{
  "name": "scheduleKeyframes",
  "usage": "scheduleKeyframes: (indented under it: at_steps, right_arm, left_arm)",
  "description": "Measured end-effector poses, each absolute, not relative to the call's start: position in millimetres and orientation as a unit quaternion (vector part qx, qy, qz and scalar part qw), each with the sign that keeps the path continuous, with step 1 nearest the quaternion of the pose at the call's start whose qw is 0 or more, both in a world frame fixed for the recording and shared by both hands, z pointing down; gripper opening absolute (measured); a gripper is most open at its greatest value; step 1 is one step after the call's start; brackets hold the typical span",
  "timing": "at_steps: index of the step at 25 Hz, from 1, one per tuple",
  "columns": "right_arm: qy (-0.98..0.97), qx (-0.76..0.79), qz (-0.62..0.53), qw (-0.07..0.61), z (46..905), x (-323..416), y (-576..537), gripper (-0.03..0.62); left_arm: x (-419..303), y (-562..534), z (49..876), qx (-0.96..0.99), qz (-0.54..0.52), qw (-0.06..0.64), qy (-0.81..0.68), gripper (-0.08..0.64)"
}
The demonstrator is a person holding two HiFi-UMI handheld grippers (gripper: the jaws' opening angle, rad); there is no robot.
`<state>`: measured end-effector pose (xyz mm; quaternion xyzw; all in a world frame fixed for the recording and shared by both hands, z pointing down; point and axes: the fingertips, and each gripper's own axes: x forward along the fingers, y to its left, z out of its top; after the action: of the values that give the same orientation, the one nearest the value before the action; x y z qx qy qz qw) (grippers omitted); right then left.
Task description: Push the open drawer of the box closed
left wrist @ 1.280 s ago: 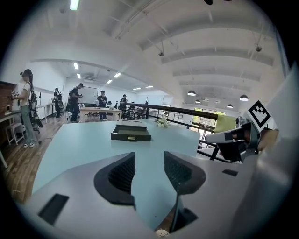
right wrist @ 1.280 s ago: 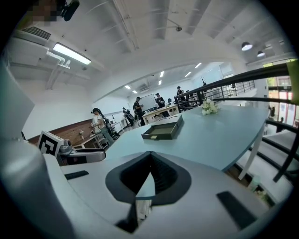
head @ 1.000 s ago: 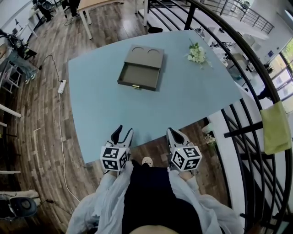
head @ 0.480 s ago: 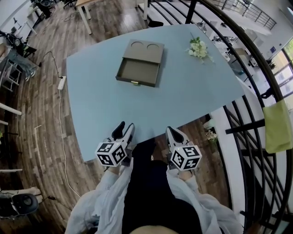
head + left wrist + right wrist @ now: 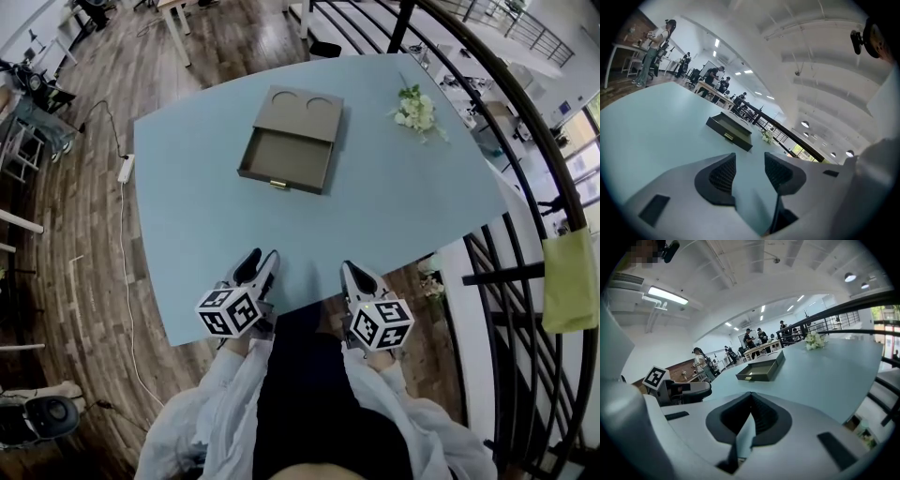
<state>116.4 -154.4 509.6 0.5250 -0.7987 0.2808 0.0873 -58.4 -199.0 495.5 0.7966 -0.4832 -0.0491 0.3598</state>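
At the edge of the table, left tool, spread and empty, has rolled; right tool stays pressed together.

White flowers, green cloth — black railing

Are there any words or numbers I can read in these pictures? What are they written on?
There are no words or numbers that can be read.
The left gripper and right gripper each carry black-and-white square marker patterns, not letters.
The small gold piece on the front of the drawer is too small to tell if it bears any print.
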Motion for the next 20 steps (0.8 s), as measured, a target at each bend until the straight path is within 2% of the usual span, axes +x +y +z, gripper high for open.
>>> scheduleKeyframes:
  at_steps: [8, 20]
  right_arm:
    - [-0.803, 0.511, 0.291, 0.096, 518, 114, -200, 0.005]
    - [-0.803, 0.496, 0.311, 0.112, 538, 120, -259, 0.005]
  left_arm:
    - [-48, -252, 504, 0.773, -0.087, 0.409, -0.477, 0.192]
    - [-41, -321, 531, 0.659, -0.219, 0.576, -0.432, 0.210]
